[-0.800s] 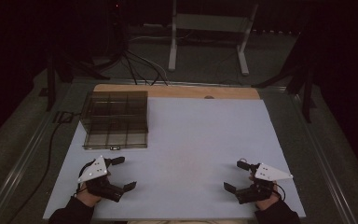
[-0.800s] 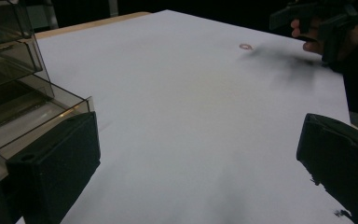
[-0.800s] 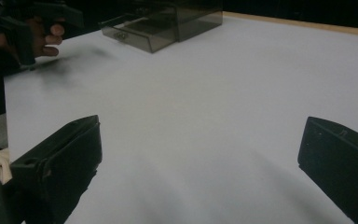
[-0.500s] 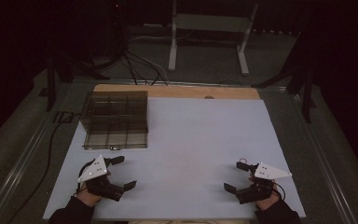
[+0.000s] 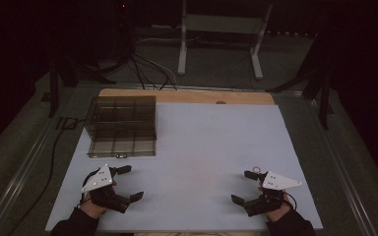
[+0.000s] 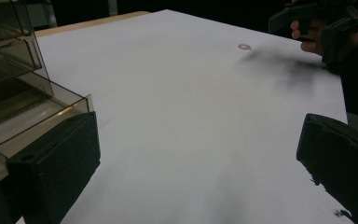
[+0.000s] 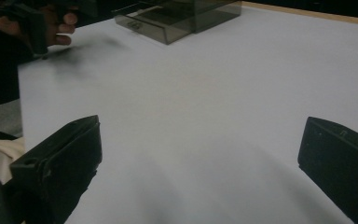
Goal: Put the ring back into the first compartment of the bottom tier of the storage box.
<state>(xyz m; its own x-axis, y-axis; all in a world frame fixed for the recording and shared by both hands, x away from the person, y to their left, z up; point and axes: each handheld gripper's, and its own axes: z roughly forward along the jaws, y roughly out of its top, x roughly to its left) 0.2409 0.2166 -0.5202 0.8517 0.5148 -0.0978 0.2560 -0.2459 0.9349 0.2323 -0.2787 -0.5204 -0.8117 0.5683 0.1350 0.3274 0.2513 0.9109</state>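
I hold a hand-held gripper in each hand, both low at the near edge of the table (image 5: 202, 147), well apart from each other. My left hand-held gripper (image 5: 126, 183) sits near-left w/ jaws spread wide, nothing btwn them; its grey 3-cornered plate (image 5: 97, 178) is on top. In the left gripper view my two black jaws stand far apart over bare white surface. My right hand-held gripper (image 5: 244, 187) sits near-right, jaws also spread wide, empty; in the right gripper view both jaws stand at the frame edges w/ white surface btwn.

Smoky see-through compartment box (image 5: 122, 126) sits on the far-left part of the table, divided into a grid of cells; contents can't tell, too dark. It's just ahead of my left hand-held gripper, not touching. In the left gripper view its corner (image 6: 37, 107) is right beside my left jaw.

A small ring (image 5: 256, 170) lies flat on the white surface just beside the far jaw of my right hand-held gripper; touching or not, can't tell. It also shows in the left gripper view (image 6: 244, 46), near my right hand (image 6: 307, 35).

Wood strip (image 5: 187, 96) runs along the table's far edge. Room beyond is dark; cables (image 5: 142, 69) and a white stand (image 5: 221, 44) on the floor.
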